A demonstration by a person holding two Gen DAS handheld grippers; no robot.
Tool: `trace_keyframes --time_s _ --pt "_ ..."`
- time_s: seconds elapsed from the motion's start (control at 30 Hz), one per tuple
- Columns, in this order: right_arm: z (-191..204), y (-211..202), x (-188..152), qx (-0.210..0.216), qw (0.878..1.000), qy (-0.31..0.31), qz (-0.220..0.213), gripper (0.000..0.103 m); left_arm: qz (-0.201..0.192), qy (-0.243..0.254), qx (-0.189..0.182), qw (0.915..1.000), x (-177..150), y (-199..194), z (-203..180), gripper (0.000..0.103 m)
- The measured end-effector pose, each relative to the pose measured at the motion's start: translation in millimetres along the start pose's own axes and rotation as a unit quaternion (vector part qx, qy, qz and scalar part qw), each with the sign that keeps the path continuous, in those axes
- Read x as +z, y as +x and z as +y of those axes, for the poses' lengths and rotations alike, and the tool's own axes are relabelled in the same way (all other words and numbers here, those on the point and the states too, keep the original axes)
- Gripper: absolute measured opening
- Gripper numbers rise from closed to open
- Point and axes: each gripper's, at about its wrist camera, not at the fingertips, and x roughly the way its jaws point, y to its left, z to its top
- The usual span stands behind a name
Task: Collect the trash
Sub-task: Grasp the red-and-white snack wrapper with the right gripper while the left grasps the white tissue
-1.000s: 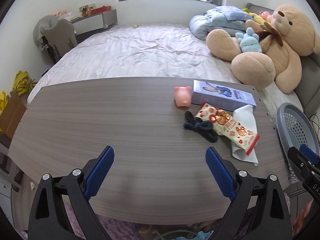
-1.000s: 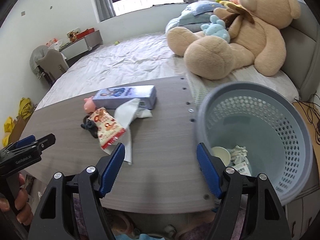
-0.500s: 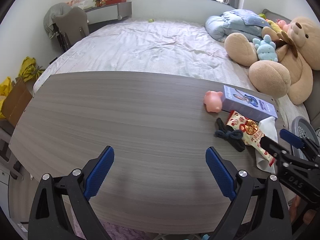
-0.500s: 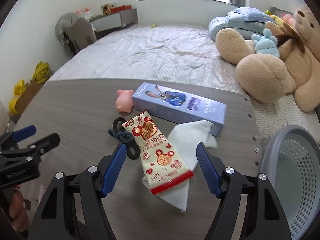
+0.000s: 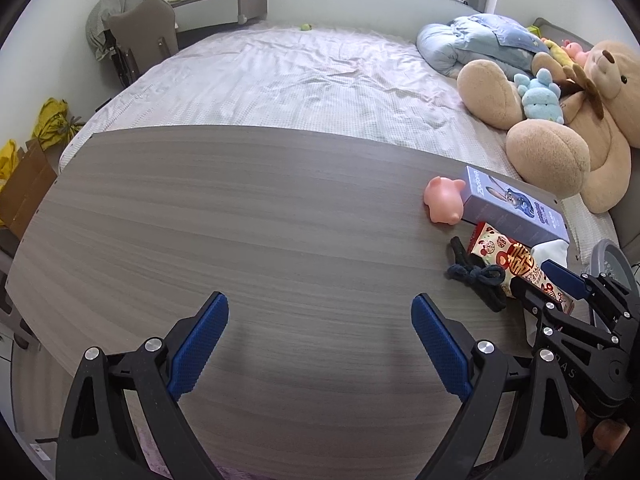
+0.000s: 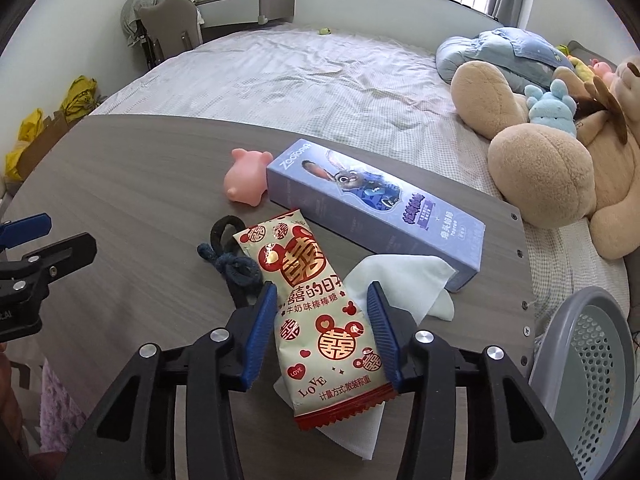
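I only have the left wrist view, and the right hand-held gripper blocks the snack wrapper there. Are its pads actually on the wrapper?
Observer: Yes. The right hand-held gripper has just been closing, and both pads touch the long edges of the snack wrapper, near its red sealed end.
Operator: Is the hair tie caught too?
Observer: No. The dark hair tie lies outside the left pad, beside the wrapper.
Operator: Anything underneath?
Observer: The white tissue lies under the wrapper and sticks out past its sealed end, so it may drag along.
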Motion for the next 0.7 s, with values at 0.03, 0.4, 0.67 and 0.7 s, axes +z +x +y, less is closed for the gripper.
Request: trace_keyframes --time_s 0.03,0.4,0.67,0.7 --pt "0.7 0.1 -0.1 -0.001 1.0 -0.002 -0.001 0.044 0.001 0.0 -0.001 1.0 -0.4 1.0 -0.6 0.091" --pt "-0.4 -29.4 -0.4 0.036 0.998 0.03 -0.032 0.034 -0.002 0.005 -0.003 1.0 -0.1 -3.3 -4.3 0.091" --pt "-36.3 -70.7 -15.4 0.046 0.991 0.109 -0.071 0.034 -0.006 0.023 -0.017 0.9996 -4.8 -11.7 -22.3 0.091" --pt "-43.0 -75.7 -20.2 0.04 0.989 0.118 -0.073 0.034 -0.005 0.027 -0.021 0.9994 -5.3 -12.3 -26.1 0.091"
